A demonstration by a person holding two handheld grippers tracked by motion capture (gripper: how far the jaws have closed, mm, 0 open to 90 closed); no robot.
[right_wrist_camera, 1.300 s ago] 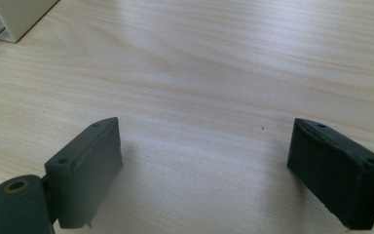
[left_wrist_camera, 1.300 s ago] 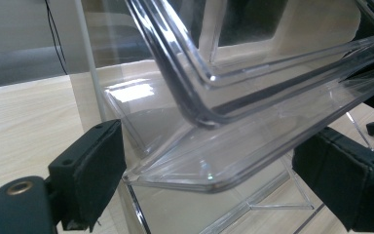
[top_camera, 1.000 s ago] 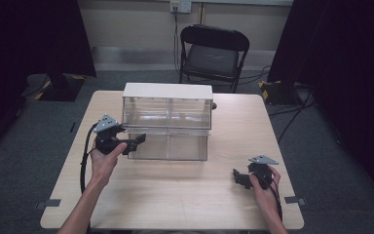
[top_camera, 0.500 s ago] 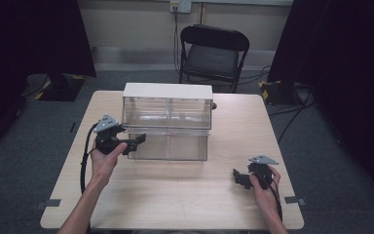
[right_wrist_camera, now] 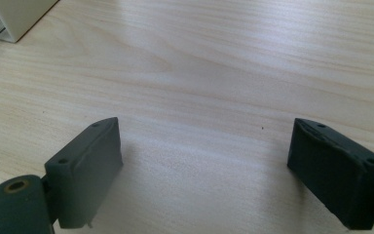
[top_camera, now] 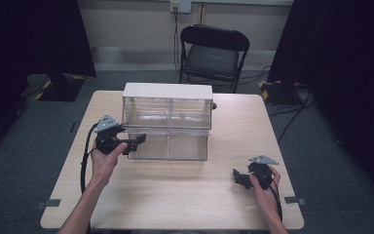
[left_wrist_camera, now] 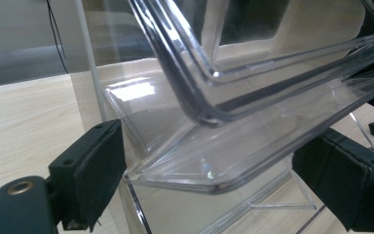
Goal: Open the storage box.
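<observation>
- We see a clear plastic drawer unit (top_camera: 168,124) with a pale top standing mid-tabletop (top_camera: 175,195), toward the far side, and a folding chair (top_camera: 213,53) beyond the far edge.
- Our left tool (top_camera: 132,142) sits at the unit's near-left corner, in our left hand (top_camera: 104,158). In the left gripper view its jaws stand spread wide, one on each side of a clear drawer lip (left_wrist_camera: 214,170) that juts out between them; neither pad touches the plastic.
- We judge that placement deliberate: straddling the lip lines the jaws up to pinch it, which looks like the natural handle for pulling or pushing the lower drawer.
- The lower drawer appears to project toward us beyond the upper tier, though the transparent walls make it hard to tell how far.
- Our right tool (top_camera: 241,178) rests low at the near right of the tabletop, well apart from the unit, in our right hand (top_camera: 265,190). Its jaws are spread over bare wood, holding nothing.
- We read that hand as parked out of the way, leaving the left side free to work.
</observation>
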